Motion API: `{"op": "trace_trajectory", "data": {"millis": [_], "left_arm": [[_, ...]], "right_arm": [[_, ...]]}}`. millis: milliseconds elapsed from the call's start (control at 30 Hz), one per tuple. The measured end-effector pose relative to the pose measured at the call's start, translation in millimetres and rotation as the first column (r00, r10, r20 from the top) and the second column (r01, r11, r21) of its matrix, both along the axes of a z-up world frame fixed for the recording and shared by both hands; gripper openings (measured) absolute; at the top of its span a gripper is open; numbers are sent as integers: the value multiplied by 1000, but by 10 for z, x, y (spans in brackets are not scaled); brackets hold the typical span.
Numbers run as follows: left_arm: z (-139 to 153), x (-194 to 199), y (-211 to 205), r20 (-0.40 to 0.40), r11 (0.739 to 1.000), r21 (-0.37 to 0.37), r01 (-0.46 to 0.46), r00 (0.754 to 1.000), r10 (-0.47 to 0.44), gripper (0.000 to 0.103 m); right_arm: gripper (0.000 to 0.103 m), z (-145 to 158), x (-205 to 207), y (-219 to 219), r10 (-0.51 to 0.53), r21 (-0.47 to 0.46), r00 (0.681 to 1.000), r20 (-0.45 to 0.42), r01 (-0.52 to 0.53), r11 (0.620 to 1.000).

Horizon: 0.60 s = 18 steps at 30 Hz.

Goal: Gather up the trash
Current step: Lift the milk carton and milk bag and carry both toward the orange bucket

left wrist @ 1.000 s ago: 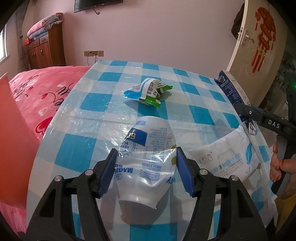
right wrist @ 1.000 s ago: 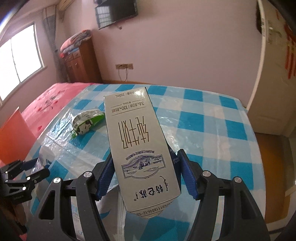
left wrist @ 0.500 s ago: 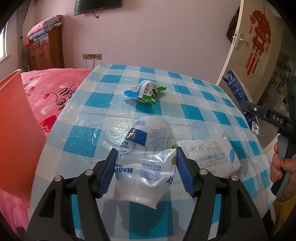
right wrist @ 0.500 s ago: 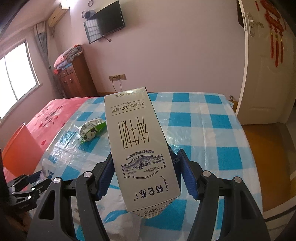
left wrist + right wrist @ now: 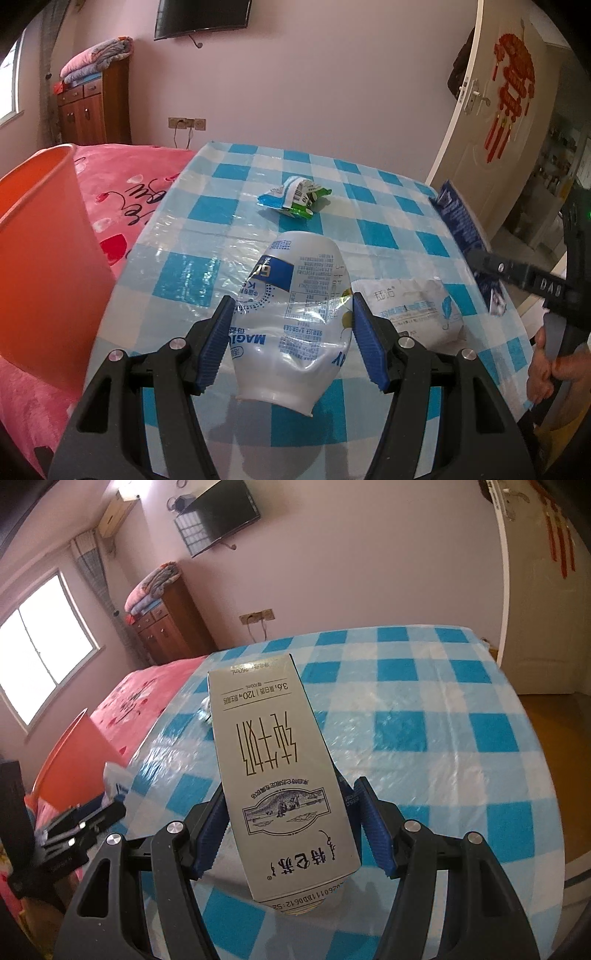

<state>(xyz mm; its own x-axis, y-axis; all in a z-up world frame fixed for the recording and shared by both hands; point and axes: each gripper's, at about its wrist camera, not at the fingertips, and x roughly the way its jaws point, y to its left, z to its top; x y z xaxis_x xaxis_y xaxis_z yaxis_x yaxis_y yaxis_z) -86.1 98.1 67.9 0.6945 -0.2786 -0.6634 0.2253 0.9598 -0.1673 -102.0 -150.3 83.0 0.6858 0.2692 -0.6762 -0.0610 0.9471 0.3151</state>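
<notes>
My left gripper (image 5: 291, 332) is shut on a crushed white plastic bottle (image 5: 299, 302) with a blue label, held above the near end of the checked table (image 5: 192, 273). My right gripper (image 5: 288, 823) is shut on a tall grey milk carton (image 5: 273, 760), which stands up between the pads. The carton's blue side (image 5: 458, 221) shows at the right of the left wrist view. On the table lie a crumpled green and blue wrapper (image 5: 295, 197) and a white wipes packet (image 5: 406, 310). The left gripper's body (image 5: 74, 827) appears at the lower left of the right wrist view.
An orange bin (image 5: 44, 240) stands at the left beside the table, against the pink bed (image 5: 140, 184); it also shows as the orange bin (image 5: 70, 760) in the right wrist view. A person's hand (image 5: 546, 369) grips the right handle. A white door (image 5: 491, 122) is at the right.
Both grippers have drawn back from the table with their loads and drifted towards the orange bin, which now looms larger. The right gripper has rolled, tilting its view.
</notes>
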Motion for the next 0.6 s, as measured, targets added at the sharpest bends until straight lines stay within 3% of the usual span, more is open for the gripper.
{"op": "trace_trajectory", "data": {"millis": [600], "left_arm": [[460,-152,430,96,997,21,-72,993,70,64]], "right_arm": [[66,260,-69,716,158,33,987,4,-158,987]]}}
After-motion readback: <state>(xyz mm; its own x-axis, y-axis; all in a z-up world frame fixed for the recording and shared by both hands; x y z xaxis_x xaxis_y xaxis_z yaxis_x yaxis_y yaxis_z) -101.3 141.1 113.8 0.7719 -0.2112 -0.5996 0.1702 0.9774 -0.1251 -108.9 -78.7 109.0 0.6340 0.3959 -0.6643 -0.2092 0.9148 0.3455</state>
